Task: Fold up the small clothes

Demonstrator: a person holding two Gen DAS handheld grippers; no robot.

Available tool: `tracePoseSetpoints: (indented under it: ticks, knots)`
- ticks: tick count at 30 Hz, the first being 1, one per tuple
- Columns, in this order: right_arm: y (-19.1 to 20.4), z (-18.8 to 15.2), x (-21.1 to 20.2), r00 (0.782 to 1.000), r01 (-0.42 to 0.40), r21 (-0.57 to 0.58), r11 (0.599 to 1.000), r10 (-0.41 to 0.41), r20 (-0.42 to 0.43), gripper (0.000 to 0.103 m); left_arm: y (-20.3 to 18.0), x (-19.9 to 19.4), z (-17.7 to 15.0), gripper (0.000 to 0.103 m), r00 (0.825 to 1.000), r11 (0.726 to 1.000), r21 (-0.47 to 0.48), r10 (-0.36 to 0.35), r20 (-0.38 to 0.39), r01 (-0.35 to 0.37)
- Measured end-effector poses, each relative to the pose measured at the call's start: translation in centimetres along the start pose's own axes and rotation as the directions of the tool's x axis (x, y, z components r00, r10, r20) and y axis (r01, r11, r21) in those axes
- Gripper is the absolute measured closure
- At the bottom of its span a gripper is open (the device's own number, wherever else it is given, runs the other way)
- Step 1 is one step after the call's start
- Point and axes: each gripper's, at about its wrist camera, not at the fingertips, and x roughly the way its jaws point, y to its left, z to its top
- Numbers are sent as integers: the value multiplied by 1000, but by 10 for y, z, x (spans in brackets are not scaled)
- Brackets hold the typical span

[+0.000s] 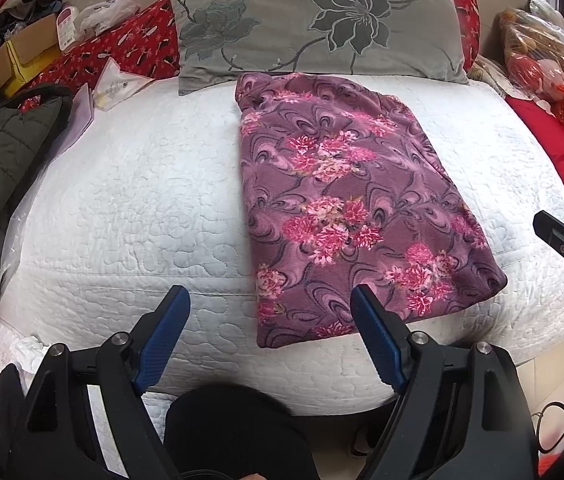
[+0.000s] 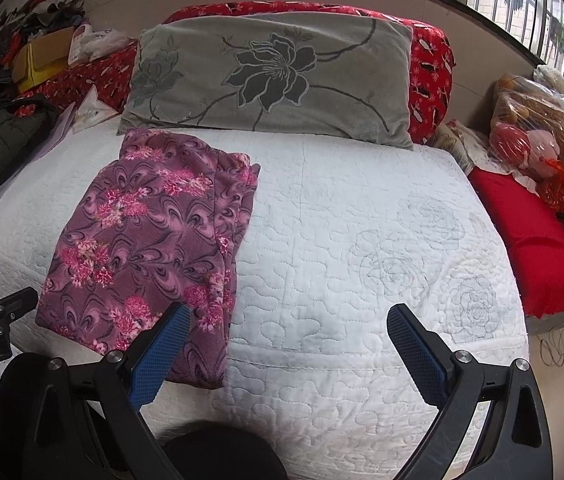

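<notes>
Both claws are wide apart and hold nothing: the left claw (image 1: 269,300) and the right claw (image 2: 288,318) hang over the bed (image 2: 342,220). The purple flower cloth (image 1: 346,208) lies folded there, below the pillow (image 1: 314,20). It looks soft, light and floppy. Pinch a near corner.

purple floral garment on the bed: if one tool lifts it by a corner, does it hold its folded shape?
Probably not. The purple floral garment looks like soft fleece in loose stacked layers, so it should droop and unfold. It likely drags rather than slides on the quilted cover.
</notes>
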Motion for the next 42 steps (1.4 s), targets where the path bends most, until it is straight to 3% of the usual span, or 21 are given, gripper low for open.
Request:
tracePoseSetpoints:
  ticks: [42]
  knots:
    - [-5, -3, -2, 1000, -11, 34, 999, 11, 7, 3, -9, -3, -1, 20, 1000, 1000, -25, -8, 1, 8]
